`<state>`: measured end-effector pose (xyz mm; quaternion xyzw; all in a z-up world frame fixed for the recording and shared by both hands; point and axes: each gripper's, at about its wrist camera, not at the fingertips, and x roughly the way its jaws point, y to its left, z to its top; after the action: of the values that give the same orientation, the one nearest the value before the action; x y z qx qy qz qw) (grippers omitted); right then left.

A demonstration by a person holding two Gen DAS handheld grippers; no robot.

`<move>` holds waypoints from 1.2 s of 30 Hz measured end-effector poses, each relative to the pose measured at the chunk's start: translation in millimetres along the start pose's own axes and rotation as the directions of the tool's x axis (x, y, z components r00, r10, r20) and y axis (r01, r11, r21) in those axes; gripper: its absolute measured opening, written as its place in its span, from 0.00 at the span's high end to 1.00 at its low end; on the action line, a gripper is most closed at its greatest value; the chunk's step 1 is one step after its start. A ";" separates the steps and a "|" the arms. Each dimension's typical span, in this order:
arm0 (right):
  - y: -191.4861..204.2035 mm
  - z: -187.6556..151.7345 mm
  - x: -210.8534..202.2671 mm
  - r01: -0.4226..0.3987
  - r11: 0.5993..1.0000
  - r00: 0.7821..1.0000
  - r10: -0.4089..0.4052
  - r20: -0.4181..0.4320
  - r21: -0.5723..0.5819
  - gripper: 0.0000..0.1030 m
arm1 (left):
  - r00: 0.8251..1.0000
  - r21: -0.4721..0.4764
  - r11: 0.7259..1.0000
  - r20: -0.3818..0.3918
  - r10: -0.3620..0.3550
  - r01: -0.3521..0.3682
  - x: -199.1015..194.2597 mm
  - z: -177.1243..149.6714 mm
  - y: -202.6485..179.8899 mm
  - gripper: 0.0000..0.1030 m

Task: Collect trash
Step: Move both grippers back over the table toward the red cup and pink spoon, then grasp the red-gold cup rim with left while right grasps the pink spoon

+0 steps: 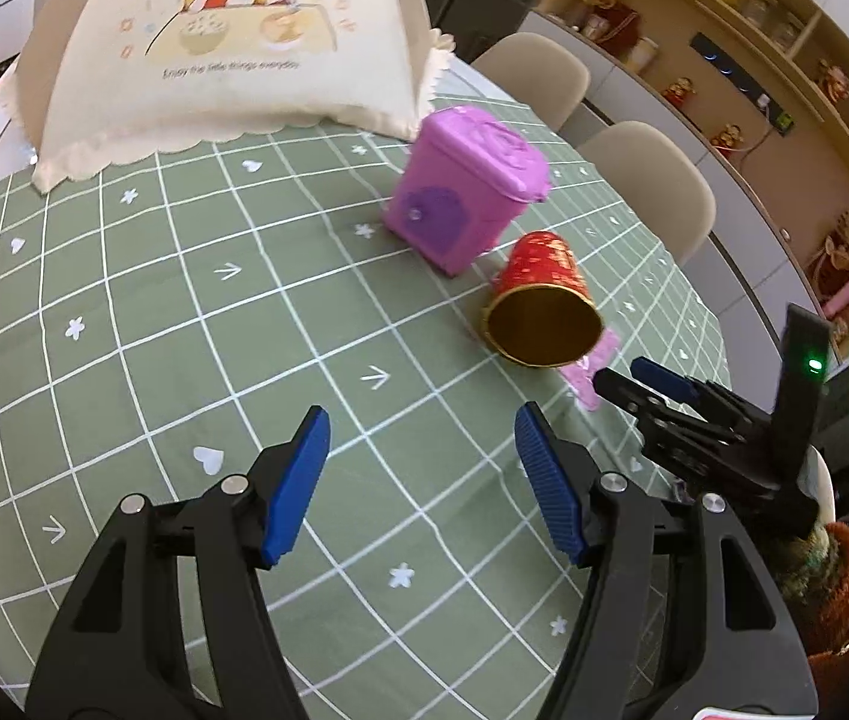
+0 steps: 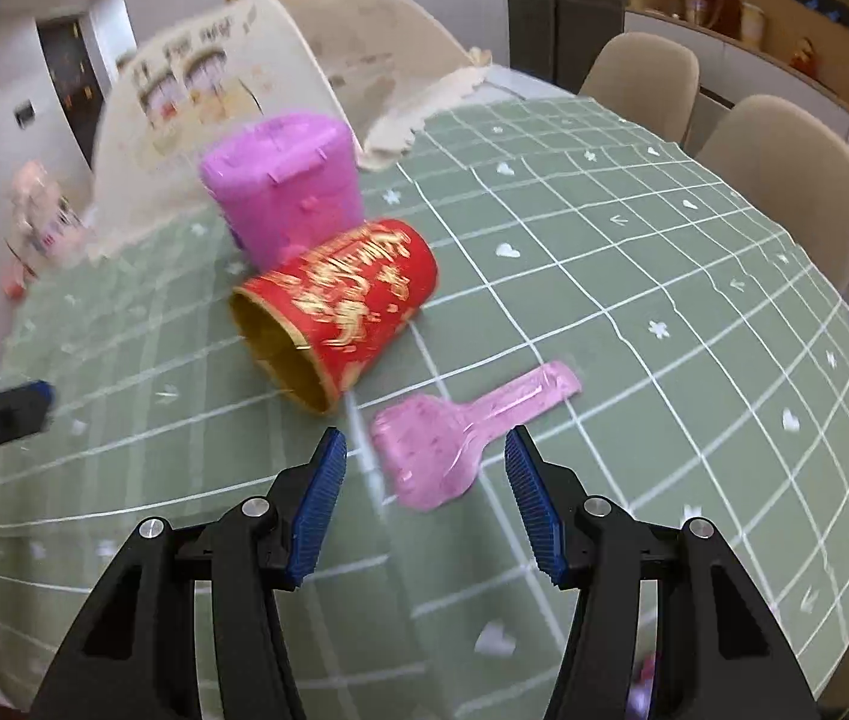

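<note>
A red paper cup with gold print (image 1: 541, 312) lies on its side on the green checked tablecloth (image 1: 184, 324), its mouth toward me; it also shows in the right wrist view (image 2: 340, 309). A small purple lidded trash bin (image 1: 466, 186) stands just behind it, and appears in the right wrist view (image 2: 286, 186). A pink toy dustpan (image 2: 454, 438) lies flat in front of the cup. My left gripper (image 1: 421, 480) is open and empty above the cloth. My right gripper (image 2: 421, 504) is open and empty, just short of the dustpan; it shows from the side in the left wrist view (image 1: 652, 390).
A cream mesh food cover with a cartoon print (image 1: 226, 42) stands at the back of the table. Beige chairs (image 1: 652, 180) line the far right edge (image 2: 784, 180). Wall shelves with ornaments (image 1: 784, 60) are beyond them.
</note>
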<state>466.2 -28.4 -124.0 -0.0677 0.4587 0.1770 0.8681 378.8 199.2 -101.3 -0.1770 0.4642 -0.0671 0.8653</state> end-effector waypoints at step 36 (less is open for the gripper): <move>7.7 -65.7 -35.9 -0.091 0.996 0.994 0.090 -0.069 -0.021 0.65 | 0.999 0.355 0.935 -0.016 0.033 -0.025 109.7 58.6 -80.5 0.90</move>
<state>394.0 -48.5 -131.6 -0.0634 0.4886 0.2194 0.8421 492.7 108.1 -127.5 -0.0106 0.4563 -0.1386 0.8789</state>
